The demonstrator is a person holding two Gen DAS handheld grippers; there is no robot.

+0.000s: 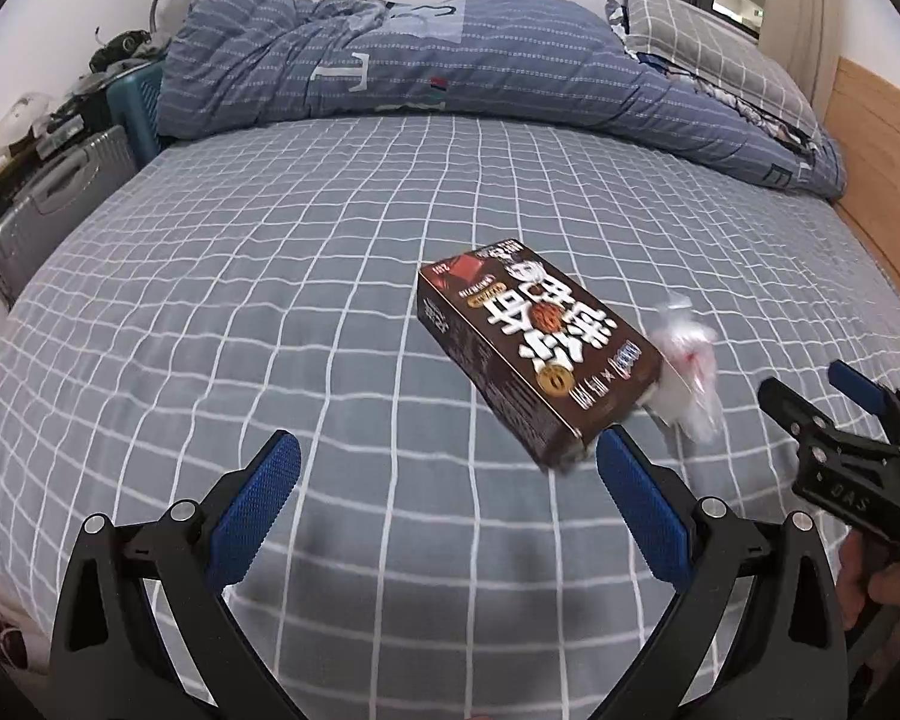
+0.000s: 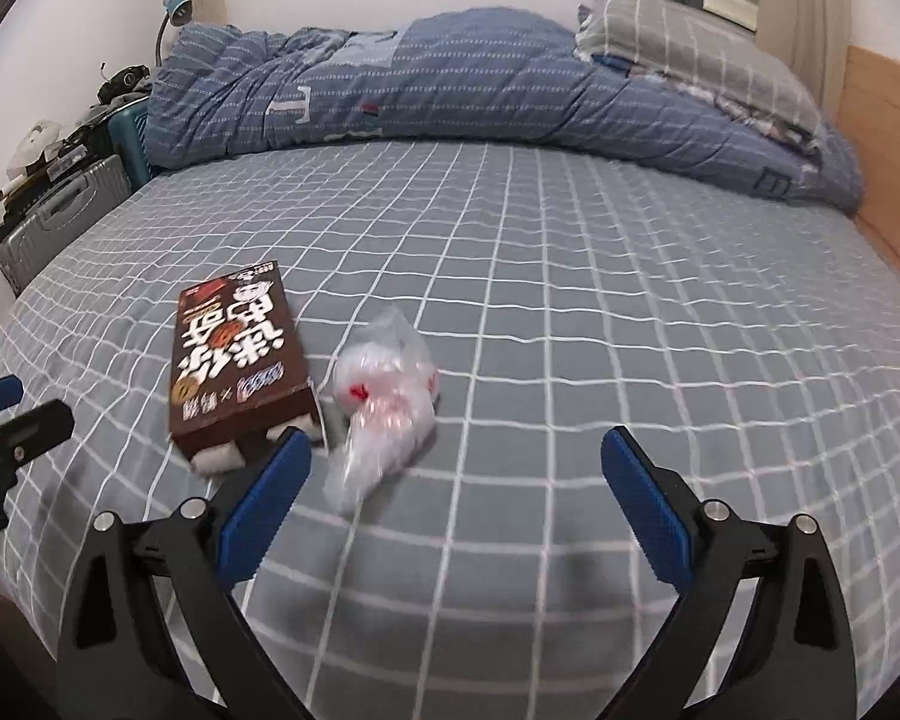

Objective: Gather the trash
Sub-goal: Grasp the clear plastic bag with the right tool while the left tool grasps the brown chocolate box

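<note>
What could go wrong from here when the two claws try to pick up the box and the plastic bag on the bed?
1. The clear plastic bag lies right beside the open end of the brown box; the open right claw may catch both.
2. The bag looks thin and crumpled, so it could slip from the pads.
3. White contents show at the box's open end and may fall out if the left claw tilts it.
4. The soft checked sheet could get pinched.
</note>
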